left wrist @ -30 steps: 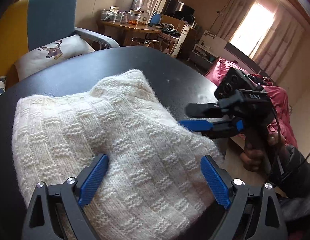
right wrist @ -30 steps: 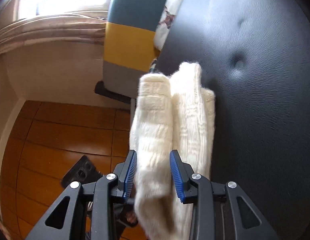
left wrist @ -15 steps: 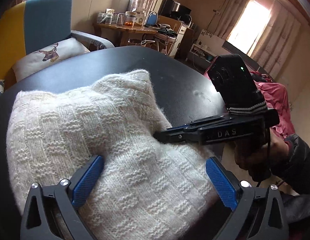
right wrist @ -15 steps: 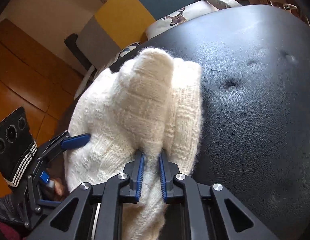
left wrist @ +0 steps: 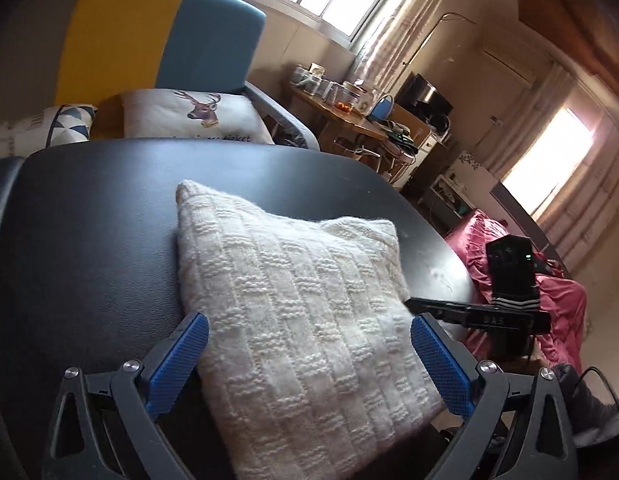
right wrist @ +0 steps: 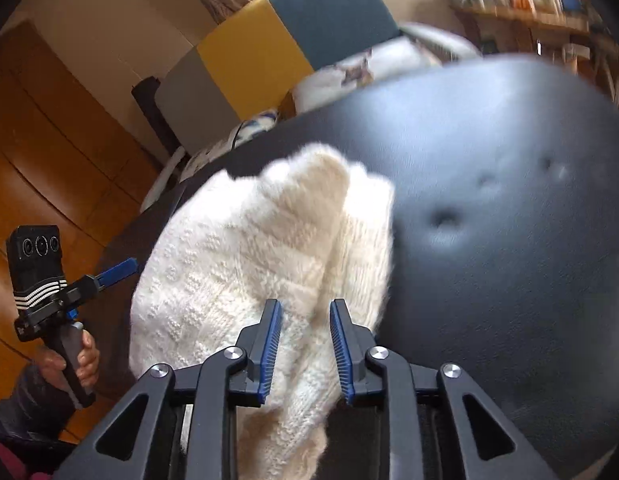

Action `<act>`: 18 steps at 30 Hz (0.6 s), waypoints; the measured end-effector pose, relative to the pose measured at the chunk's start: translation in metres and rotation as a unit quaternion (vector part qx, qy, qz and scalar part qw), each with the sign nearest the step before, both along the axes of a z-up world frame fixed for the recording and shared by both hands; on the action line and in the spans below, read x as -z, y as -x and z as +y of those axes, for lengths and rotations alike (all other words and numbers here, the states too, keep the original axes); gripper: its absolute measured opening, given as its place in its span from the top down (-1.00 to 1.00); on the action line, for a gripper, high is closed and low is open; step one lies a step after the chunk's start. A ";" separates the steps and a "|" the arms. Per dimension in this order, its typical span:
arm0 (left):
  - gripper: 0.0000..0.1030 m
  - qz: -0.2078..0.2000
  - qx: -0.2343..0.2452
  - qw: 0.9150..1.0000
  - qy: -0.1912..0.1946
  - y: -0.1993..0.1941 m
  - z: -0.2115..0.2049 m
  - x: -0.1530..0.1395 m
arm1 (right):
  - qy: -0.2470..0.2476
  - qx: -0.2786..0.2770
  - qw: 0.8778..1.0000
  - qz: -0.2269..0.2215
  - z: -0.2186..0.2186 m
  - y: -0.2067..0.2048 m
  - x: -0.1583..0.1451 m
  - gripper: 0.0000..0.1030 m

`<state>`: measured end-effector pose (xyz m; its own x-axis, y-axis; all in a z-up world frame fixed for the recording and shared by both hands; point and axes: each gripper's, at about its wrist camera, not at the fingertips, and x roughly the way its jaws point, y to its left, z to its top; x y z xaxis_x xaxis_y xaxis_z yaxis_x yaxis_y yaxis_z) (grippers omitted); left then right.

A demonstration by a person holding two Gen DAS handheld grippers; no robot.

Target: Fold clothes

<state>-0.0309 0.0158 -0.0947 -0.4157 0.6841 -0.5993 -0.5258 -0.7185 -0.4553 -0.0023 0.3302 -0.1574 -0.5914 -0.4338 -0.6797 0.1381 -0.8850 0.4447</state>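
A cream knitted sweater (left wrist: 301, 304) lies folded into a thick rectangle on a black padded table (left wrist: 89, 216). My left gripper (left wrist: 309, 360) is open wide, its blue pads either side of the sweater's near end without touching it. In the right wrist view the sweater (right wrist: 245, 264) lies bunched at the table's left edge. My right gripper (right wrist: 305, 348) has its jaws parted around a fold of the sweater, no longer pinching it. The right gripper also shows in the left wrist view (left wrist: 469, 312), at the sweater's right edge. The left gripper shows in the right wrist view (right wrist: 117, 270).
A yellow, blue and grey armchair (left wrist: 149, 40) with a deer cushion (left wrist: 197, 116) stands behind the table. A cluttered wooden desk (left wrist: 349, 120) and a red bedspread (left wrist: 557, 312) are to the right. The padded table (right wrist: 509, 240) extends right of the sweater; orange wood floor (right wrist: 49, 152) lies left.
My right gripper laid the held fold down onto the sweater and its jaws have opened. My left gripper has drawn back and stayed open; the sweater now lies as a neater rectangle.
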 end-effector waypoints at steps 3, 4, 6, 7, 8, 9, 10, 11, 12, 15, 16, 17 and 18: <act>-0.98 0.009 0.005 1.000 0.002 -0.004 0.001 0.001 | -0.011 -0.047 0.998 0.042 -0.014 -0.024 -0.033 0.48; -0.98 0.013 0.010 1.000 0.002 -0.007 0.004 0.001 | -0.024 -0.075 0.996 0.043 -0.010 -0.046 -0.035 0.48; -0.98 0.020 0.029 0.999 0.002 -0.012 0.012 0.000 | -0.057 -0.123 0.990 0.023 -0.016 -0.069 -0.035 0.48; -0.98 0.019 0.039 0.999 0.003 -0.014 0.017 0.002 | -0.084 -0.140 0.987 0.004 -0.021 -0.074 -0.029 0.51; -0.98 0.012 0.050 0.999 0.008 -0.016 0.022 0.006 | -0.126 -0.142 0.982 -0.023 -0.025 -0.078 -0.013 0.55; -0.98 0.006 0.058 0.998 0.021 -0.019 0.029 0.012 | -0.154 -0.139 0.977 -0.049 -0.028 -0.080 0.004 0.56; -0.98 0.011 0.064 0.997 0.036 -0.023 0.033 0.018 | -0.150 -0.133 0.978 -0.052 -0.026 -0.085 0.016 0.56; -0.98 0.017 0.070 0.996 0.050 -0.027 0.037 0.023 | -0.131 -0.122 0.983 -0.028 -0.020 -0.092 0.021 0.56; -0.98 0.024 0.073 0.995 0.065 -0.032 0.041 0.029 | -0.121 -0.116 0.986 -0.015 -0.017 -0.096 0.024 0.56; -0.98 0.040 0.063 0.994 0.079 -0.038 0.047 0.033 | -0.113 -0.107 0.988 -0.012 -0.017 -0.095 0.025 0.56; -0.98 0.040 0.060 0.994 0.078 -0.038 0.047 0.034 | -0.115 -0.108 0.987 -0.011 -0.018 -0.094 0.025 0.57; -0.98 0.035 0.055 0.995 0.068 -0.036 0.046 0.033 | -0.116 -0.110 0.987 -0.009 -0.019 -0.093 0.025 0.57; -0.98 0.030 0.052 0.997 0.057 -0.035 0.043 0.032 | -0.115 -0.111 0.987 -0.009 -0.019 -0.093 0.024 0.57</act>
